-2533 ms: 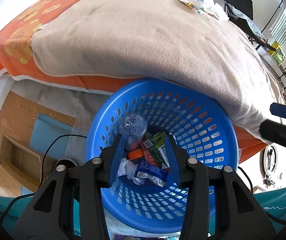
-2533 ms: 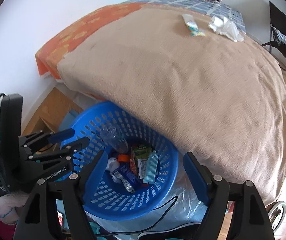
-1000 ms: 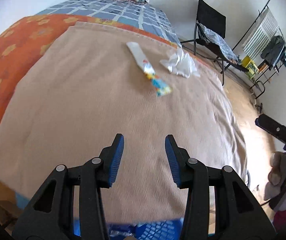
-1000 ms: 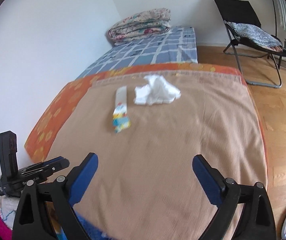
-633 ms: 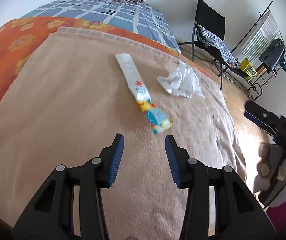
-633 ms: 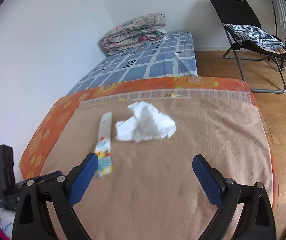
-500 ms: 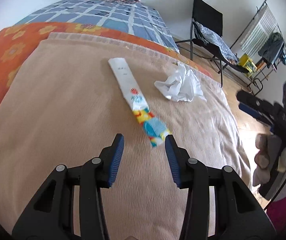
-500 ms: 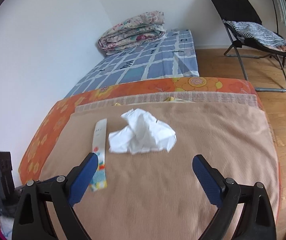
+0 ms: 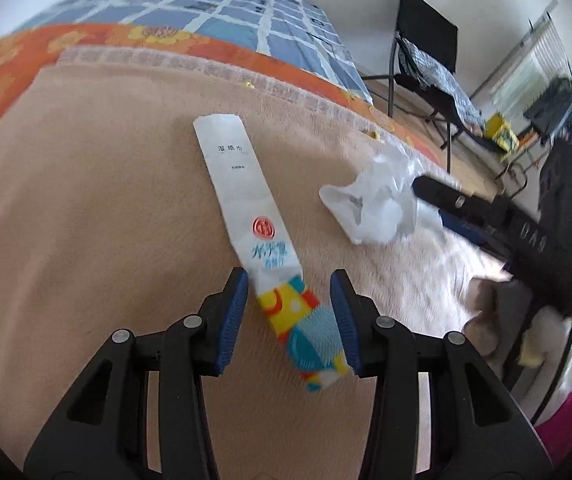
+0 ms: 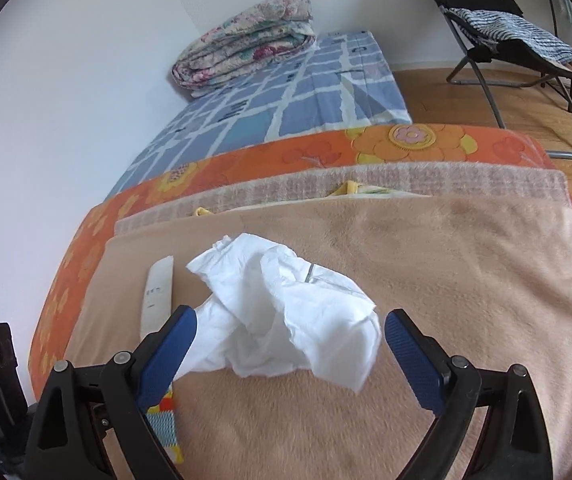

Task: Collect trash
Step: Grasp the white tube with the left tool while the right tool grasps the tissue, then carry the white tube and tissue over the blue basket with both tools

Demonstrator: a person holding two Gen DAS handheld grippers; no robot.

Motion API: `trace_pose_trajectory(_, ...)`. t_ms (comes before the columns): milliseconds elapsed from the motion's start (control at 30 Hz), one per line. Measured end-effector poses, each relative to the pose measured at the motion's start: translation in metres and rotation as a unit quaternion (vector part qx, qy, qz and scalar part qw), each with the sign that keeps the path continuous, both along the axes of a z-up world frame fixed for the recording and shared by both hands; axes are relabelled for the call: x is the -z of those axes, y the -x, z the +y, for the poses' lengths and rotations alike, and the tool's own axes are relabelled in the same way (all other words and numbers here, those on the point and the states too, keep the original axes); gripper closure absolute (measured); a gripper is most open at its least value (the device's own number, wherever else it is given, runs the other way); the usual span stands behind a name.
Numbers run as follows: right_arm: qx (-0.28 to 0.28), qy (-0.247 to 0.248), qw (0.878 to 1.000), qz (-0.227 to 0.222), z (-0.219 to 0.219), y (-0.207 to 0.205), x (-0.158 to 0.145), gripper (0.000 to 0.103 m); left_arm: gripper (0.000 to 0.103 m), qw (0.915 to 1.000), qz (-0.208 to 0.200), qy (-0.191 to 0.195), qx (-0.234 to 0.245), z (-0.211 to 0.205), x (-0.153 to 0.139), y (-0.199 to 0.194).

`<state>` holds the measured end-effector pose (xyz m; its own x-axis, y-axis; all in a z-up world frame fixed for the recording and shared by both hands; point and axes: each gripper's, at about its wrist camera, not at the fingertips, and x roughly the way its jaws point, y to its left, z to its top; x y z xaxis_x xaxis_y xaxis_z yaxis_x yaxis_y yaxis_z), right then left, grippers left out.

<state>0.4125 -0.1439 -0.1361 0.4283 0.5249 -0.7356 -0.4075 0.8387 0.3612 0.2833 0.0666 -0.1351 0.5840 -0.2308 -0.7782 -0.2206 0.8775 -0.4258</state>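
Spread apart, the blue pads (image 9: pixel 233 320) of the left gripper (image 9: pixel 289 292) straddle the colourful lower end of a long flat wet-wipe packet (image 9: pixel 252 220) in the left wrist view. Neither pad is clearly pressing the packet; its printed end lies in the gap between them. The packet lies flat on the beige blanket (image 9: pixel 86 208), its white end pointing away toward the blanket's far fringe. To the right of the packet, apart from it, sits a crumpled white tissue (image 9: pixel 374 200), also on the blanket. The right gripper (image 9: pixel 462 212) comes in from the right edge, its dark fingers reaching the tissue's right side; blur hides how they meet it. Beyond the blanket's far edge run an orange flowered cover (image 9: pixel 98 38) and a blue checked sheet (image 9: pixel 222 8).

In the right wrist view, the right gripper (image 10: pixel 290 336) is wide open, its blue pads (image 10: pixel 414 364) flanking the near part of the tissue (image 10: pixel 286 320), which sits between them on the blanket (image 10: pixel 466 288). The left pad lies against or just beside the tissue's edge; which one cannot be told. Left of the tissue, the packet's (image 10: pixel 158 300) white end shows, with its patterned end partly hidden behind the left finger. A folded floral quilt (image 10: pixel 246 36) rests on the checked sheet (image 10: pixel 286 96), well beyond the blanket's far edge.
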Motion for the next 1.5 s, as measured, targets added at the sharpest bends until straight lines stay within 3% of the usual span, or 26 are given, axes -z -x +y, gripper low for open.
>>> trace_pose_trajectory(67, -0.004, 0.005, 1.0, 0.003, 0.005, -0.002, 0.004, 0.009, 0.06, 0.9999, 0.007, 0.01, -0.008, 0.002, 0.006, -0.006)
trace_pose_trajectory(133, -0.007, 0.012, 1.0, 0.006, 0.01, -0.003, 0.007, 0.015, 0.06, 0.9999, 0.013, -0.006, -0.009, 0.001, 0.01, -0.011)
trace_pose_trajectory(200, -0.008, 0.021, 1.0, 0.014, 0.013, -0.005, 0.011, 0.033, 0.076, 0.9997, 0.011, -0.017, -0.011, 0.001, 0.012, -0.012)
trace_pose_trajectory(233, -0.01, 0.024, 1.0, 0.018, 0.015, -0.006, 0.012, 0.036, 0.081, 0.9996, 0.013, -0.021, -0.015, 0.002, 0.014, -0.012)
trace_pose_trajectory(333, -0.014, 0.035, 0.999, 0.022, 0.017, -0.005, 0.015, 0.071, 0.092, 0.9997, 0.006, -0.01, -0.023, 0.005, 0.016, -0.008)
trace_pose_trajectory(467, -0.016, 0.016, 0.999, 0.023, 0.012, 0.002, 0.012, 0.092, 0.097, 0.9996, -0.004, -0.02, -0.017, 0.005, 0.007, 0.0)
trace_pose_trajectory(733, -0.013, -0.019, 1.0, -0.008, -0.011, 0.04, -0.028, 0.096, 0.098, 0.999, -0.031, -0.033, -0.001, 0.011, -0.034, 0.043)
trace_pose_trajectory(1133, -0.089, -0.014, 0.994, -0.057, -0.036, 0.171, -0.1, 0.096, 0.098, 0.9964, -0.063, -0.048, 0.03, -0.002, -0.109, 0.151)
trace_pose_trajectory(1500, -0.145, 0.004, 0.987, -0.073, -0.061, 0.288, -0.119, 0.096, 0.098, 0.99, -0.06, -0.101, 0.079, -0.035, -0.125, 0.257)
